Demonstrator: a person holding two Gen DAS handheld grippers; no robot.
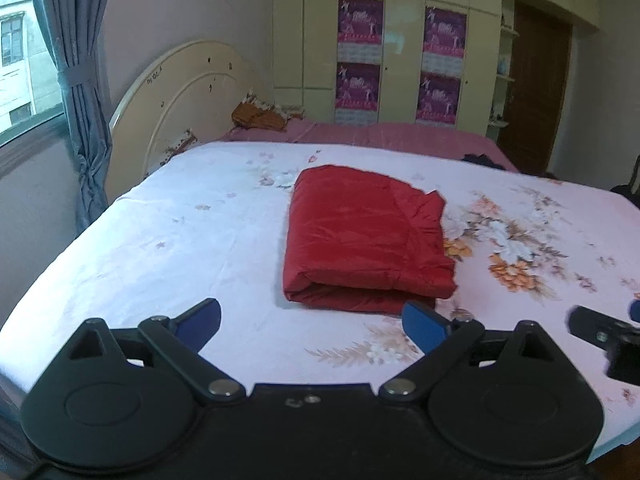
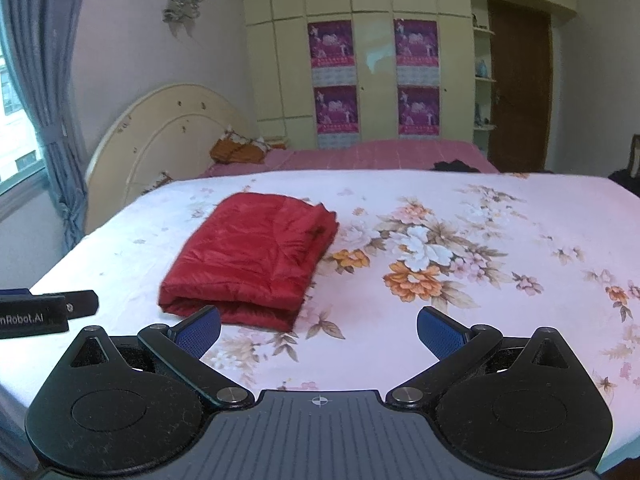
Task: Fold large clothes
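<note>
A red padded garment [image 1: 366, 236] lies folded into a thick rectangle on the floral bedsheet [image 1: 160, 248]. My left gripper [image 1: 316, 322] hovers just in front of its near folded edge, open, with nothing between its blue pads [image 1: 424, 326]. In the right wrist view the same red garment [image 2: 252, 256] lies ahead and to the left. My right gripper [image 2: 318, 330] is open and empty above the sheet, its left pad [image 2: 200, 330] near the garment's near corner. Each gripper shows at the edge of the other's view.
A cream headboard [image 1: 180, 100] stands at the left, with a curtain [image 1: 76, 80] and window beside it. Pink bedding [image 1: 380, 136] and an orange pillow [image 1: 256, 118] lie beyond the sheet. Wardrobes [image 2: 360, 60] and a brown door [image 2: 518, 88] fill the back wall.
</note>
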